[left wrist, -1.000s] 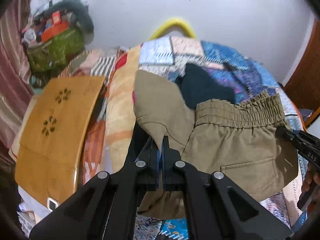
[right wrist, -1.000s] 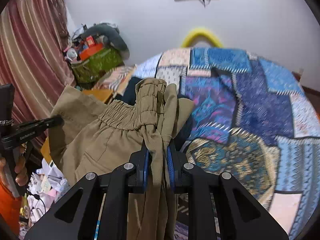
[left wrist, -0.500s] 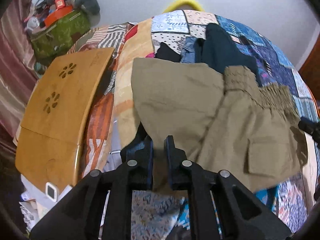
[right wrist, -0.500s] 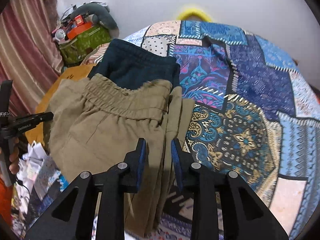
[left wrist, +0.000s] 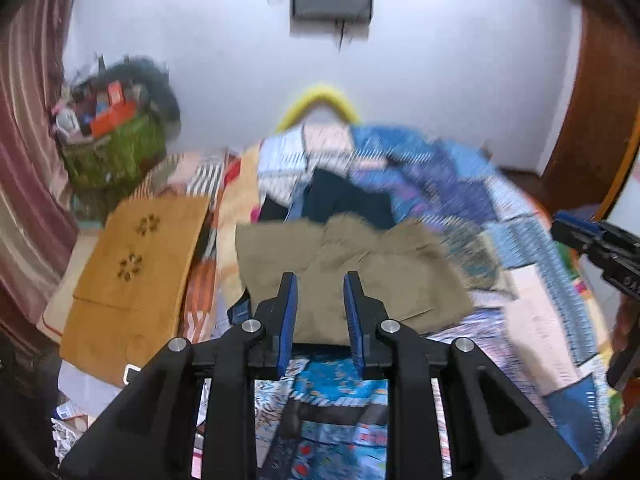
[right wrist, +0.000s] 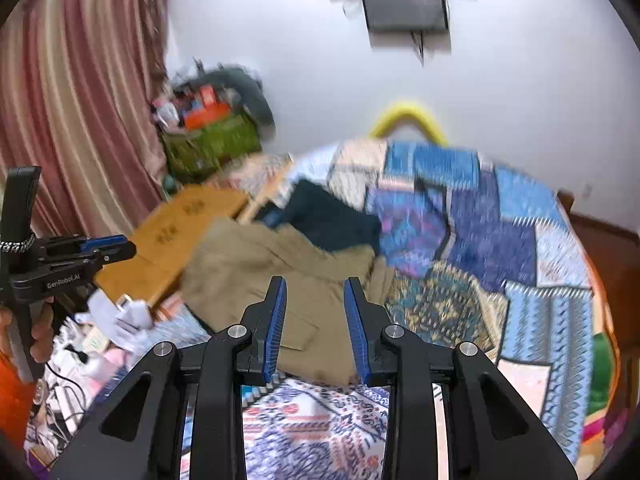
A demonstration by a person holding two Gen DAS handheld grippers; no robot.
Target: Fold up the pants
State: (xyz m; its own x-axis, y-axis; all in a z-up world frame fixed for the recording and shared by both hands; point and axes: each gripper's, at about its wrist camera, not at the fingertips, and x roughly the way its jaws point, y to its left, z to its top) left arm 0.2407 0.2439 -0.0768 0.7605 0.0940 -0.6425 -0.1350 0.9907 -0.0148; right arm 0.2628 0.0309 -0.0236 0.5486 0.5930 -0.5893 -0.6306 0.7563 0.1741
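I see the khaki pants (left wrist: 352,276) lying folded on the patchwork bed (left wrist: 532,320), dark clothes just beyond, bare quilt to the right. My left tongs (left wrist: 320,284) and right tongs (right wrist: 314,290) hover near, both spread wide, holding nothing.

Folded khaki pants (left wrist: 352,272) flat on bedspread (left wrist: 532,320)

The pants (left wrist: 352,276) are matt khaki woven cloth, creased. The quilt (right wrist: 472,240) on the bed is printed patchwork cloth. The lap tray (left wrist: 132,264) at the bed's left edge is smooth wood. Both tongs, left (left wrist: 320,300) and right (right wrist: 314,304), are matt black plastic with ribbed blue pads (right wrist: 276,328) and shiny metal pins.
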